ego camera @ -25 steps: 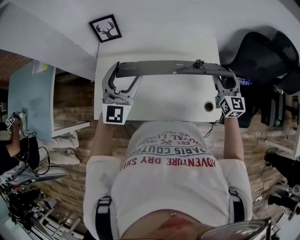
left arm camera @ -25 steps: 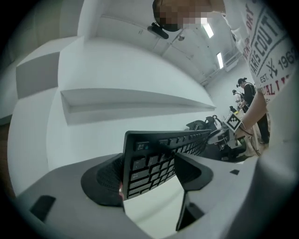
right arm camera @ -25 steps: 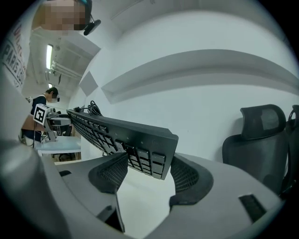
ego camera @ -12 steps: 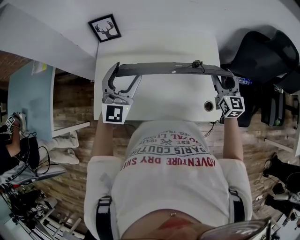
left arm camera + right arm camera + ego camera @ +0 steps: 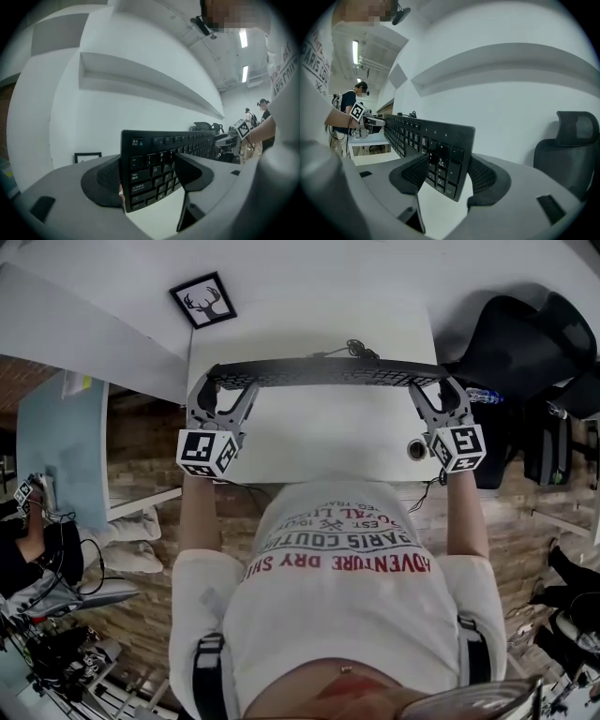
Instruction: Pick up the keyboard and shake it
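The black keyboard (image 5: 323, 371) spans from claw to claw over the white bench (image 5: 319, 442) — left claw (image 5: 228, 385) clamps its Esc end, right claw (image 5: 433, 388) grips its number-pad end.

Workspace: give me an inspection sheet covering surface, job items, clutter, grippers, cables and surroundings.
Surface: white desk, with a grommet hole near its front right corner.
Job's things: black keyboard, held by both ends, keys toward the person.
Clutter: nothing seen.
Grippers: left gripper shut on the keyboard's Esc end; right gripper shut on its numpad end.
Cables: keyboard cable bunched at its far edge.
Surroundings: framed antler picture; black office chair.
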The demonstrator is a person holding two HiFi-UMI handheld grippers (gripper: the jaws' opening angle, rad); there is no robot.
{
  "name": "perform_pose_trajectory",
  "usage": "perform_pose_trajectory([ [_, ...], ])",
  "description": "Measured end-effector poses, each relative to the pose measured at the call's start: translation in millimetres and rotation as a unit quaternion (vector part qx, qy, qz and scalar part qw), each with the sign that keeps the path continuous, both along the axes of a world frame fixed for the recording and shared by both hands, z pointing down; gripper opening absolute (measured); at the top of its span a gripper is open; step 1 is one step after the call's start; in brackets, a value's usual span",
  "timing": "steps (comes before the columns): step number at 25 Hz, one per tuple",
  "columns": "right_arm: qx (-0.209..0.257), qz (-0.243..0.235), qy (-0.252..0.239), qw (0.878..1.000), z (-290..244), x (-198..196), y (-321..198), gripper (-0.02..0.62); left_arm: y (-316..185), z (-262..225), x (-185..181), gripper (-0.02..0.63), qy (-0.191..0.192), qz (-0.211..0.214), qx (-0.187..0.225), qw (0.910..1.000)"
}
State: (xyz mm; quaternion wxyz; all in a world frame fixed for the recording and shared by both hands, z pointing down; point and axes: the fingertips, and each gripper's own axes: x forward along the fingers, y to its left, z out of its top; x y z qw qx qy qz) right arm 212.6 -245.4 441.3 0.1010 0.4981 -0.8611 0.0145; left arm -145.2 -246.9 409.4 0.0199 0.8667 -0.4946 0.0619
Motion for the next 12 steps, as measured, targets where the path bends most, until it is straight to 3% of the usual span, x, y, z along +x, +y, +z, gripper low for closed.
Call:
perform_pose_trajectory([
  [7,0.059,-0.027,0.039,0.997,-36.9,-22.7,4.3,0.276,-14.4,18.0,-21.2,0.344,0.064,0.012,-0.067,0.9957],
  [12,0.124,-0.034,0.074,0.989,-60.6,-34.4,9.6,0.276,-11.2,16.9,-27.6,0.344,0.079,0.022,-0.052,0.9953],
])
